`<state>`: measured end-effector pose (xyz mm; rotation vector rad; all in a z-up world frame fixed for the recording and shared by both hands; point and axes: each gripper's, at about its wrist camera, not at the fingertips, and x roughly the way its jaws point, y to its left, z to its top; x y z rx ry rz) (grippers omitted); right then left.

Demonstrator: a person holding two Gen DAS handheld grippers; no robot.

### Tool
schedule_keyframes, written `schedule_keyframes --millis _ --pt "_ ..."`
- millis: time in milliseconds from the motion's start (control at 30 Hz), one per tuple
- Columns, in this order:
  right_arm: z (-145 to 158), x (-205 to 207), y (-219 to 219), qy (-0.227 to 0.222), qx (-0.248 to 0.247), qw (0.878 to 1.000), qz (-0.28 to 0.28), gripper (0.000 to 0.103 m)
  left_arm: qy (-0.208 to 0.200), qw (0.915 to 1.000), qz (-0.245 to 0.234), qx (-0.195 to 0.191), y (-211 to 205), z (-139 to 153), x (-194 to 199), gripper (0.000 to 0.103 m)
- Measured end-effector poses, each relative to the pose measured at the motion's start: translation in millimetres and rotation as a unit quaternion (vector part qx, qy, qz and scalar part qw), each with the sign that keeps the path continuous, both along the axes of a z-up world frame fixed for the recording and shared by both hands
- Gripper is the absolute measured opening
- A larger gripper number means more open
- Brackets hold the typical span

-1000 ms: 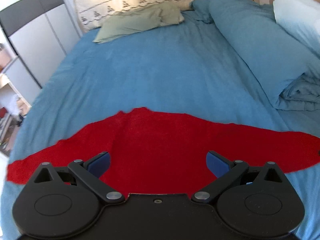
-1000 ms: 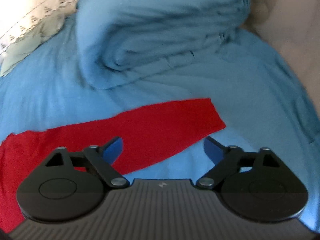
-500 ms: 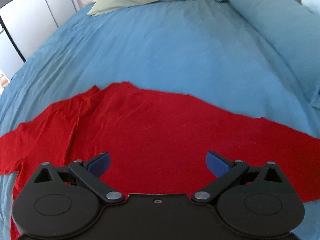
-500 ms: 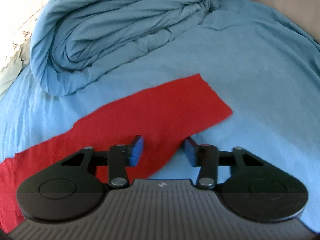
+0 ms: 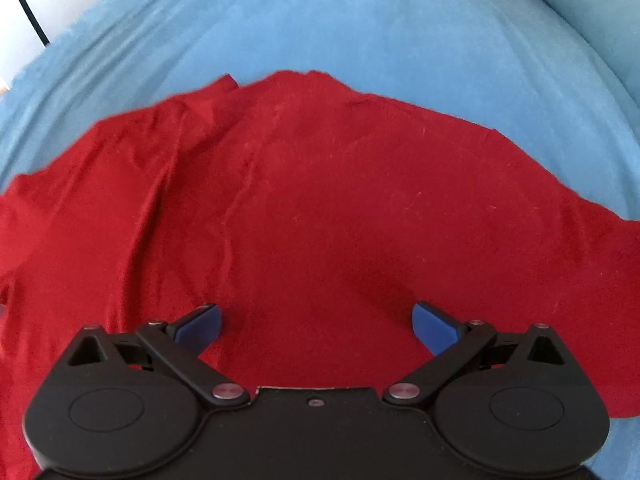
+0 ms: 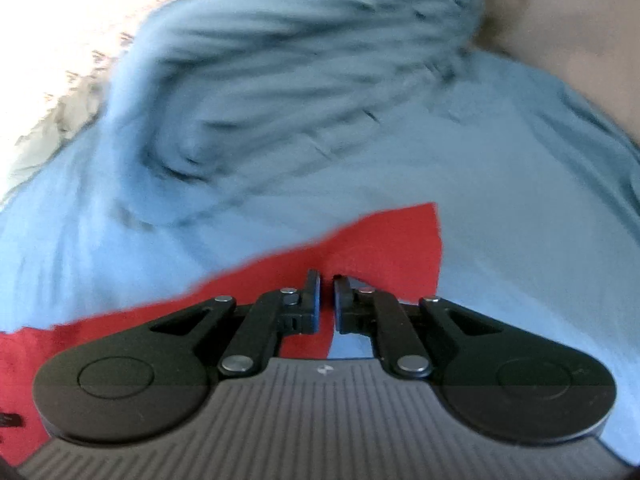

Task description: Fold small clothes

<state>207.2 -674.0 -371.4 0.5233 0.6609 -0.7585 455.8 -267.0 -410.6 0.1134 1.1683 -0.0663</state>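
A red long-sleeved top (image 5: 320,200) lies spread on the blue bed sheet (image 5: 360,32), rumpled on its left side. My left gripper (image 5: 316,320) hovers low over the body of the top, pointing steeply down, open, with nothing between its blue pads. In the right wrist view the end of one red sleeve (image 6: 384,248) lies on the sheet. My right gripper (image 6: 327,280) is closing on that sleeve's edge, its jaws almost together with red cloth pinched between them. The picture there is blurred.
A rolled blue duvet (image 6: 280,80) lies just beyond the sleeve, and its edge shows at the top right of the left wrist view (image 5: 592,8). A white wardrobe front (image 5: 24,0) stands off the bed's left side. A beige wall (image 6: 580,20) is at the right.
My left gripper has dropped towards the top, which now fills its view, and stays open. My right gripper has closed from wide open onto the sleeve edge.
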Motion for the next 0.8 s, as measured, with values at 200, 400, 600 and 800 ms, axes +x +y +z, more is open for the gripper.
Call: schedule_keyframes --millis 200,400,600,800 --pt "65 60 72 -0.060 -0.017 0.994 0.086 0.022 0.010 0.9993 -0.023 -0.027 23 16 12 0.103" --pt "129 134 203 -0.149 -0.012 0.962 0.228 0.022 -0.039 0.9973 -0.027 -0.057 98 67 9 0.103" --pt "108 199 356 -0.160 0.014 0.905 0.394 0.022 -0.084 0.9958 0.021 -0.028 201 91 0 0.103" --pt "0 235 452 -0.046 0.002 0.889 0.456 0.021 -0.054 0.9985 0.008 -0.004 259 69 -4 0.103"
